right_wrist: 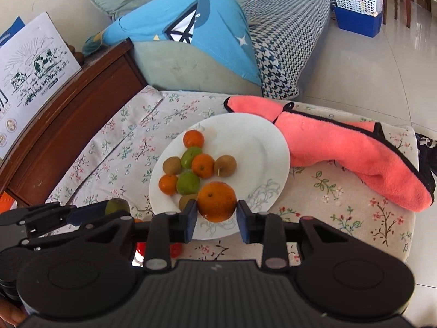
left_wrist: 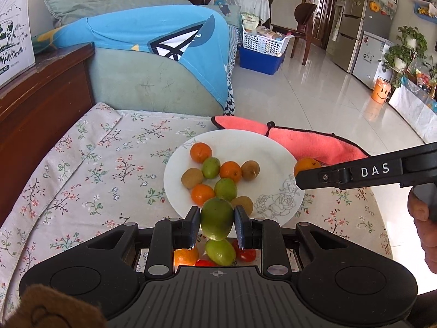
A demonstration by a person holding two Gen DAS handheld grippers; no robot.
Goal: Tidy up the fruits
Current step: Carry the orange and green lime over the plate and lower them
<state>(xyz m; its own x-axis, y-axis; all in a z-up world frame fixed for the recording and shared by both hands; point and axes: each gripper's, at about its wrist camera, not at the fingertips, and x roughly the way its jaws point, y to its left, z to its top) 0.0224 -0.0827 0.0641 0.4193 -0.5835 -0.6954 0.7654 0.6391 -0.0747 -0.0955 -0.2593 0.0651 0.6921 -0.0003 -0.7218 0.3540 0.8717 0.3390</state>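
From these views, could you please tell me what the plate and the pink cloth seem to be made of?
Plate: probably glazed ceramic, being glossy white with a grey printed flower. Pink cloth: plush fleece or microfibre, with a fuzzy matte nap and black trim.

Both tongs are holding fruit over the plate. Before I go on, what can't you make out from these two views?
- Loose fruit under the left tongs: left wrist view, mostly hidden by the tongs' body and the green fruit they hold.
- Red pieces: right wrist view, covered by the right tongs, which hold the orange.
- Plate near rim: hidden in both views.
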